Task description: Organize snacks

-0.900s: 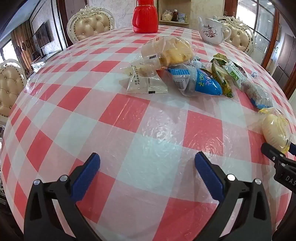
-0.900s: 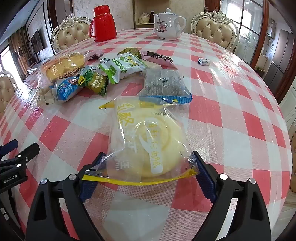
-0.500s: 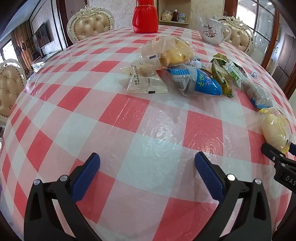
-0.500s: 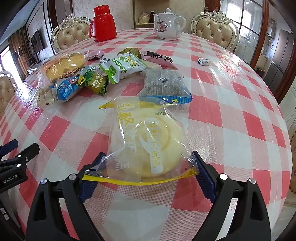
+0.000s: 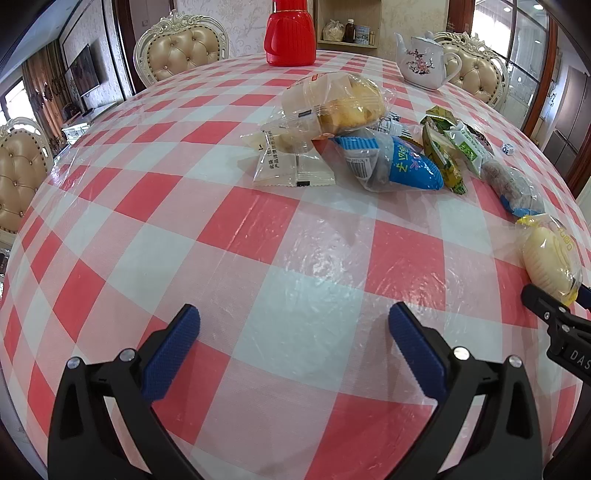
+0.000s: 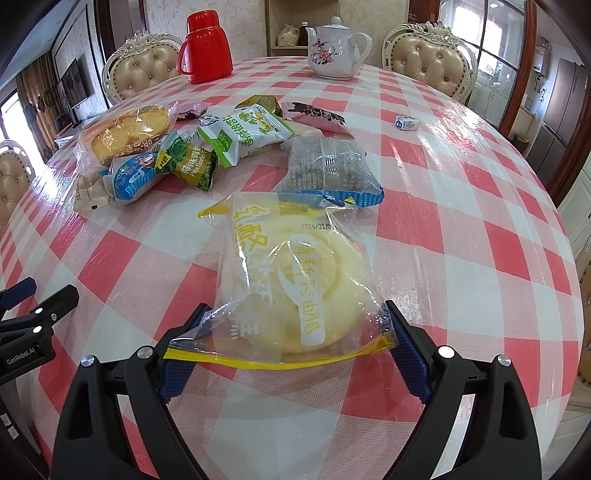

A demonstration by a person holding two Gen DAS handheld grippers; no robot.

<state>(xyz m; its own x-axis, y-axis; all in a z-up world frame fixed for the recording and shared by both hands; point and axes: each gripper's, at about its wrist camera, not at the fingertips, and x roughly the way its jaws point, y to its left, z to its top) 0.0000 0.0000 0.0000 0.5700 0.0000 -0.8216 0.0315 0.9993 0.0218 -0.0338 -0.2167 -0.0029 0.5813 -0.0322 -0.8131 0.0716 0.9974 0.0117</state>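
Note:
A clear packet with a pale yellow bun [image 6: 291, 280] lies flat on the red-and-white checked tablecloth [image 6: 461, 229]. My right gripper [image 6: 295, 308] stands open around its near end, one blue pad at each side edge of the bag. Behind it lie a dark cake packet [image 6: 327, 170], a green-white packet [image 6: 243, 133], a green peas packet [image 6: 192, 166], a blue packet [image 5: 399, 166] and a round cake in a clear bag [image 5: 336, 103]. My left gripper [image 5: 293, 325] is open over bare cloth, left of the bun [image 5: 550, 258].
A red thermos [image 5: 290, 33] and a white flowered teapot [image 5: 421, 61] stand at the far side of the round table. A small wrapped candy [image 6: 406, 123] lies alone at the right. Padded chairs [image 5: 184, 51] ring the table.

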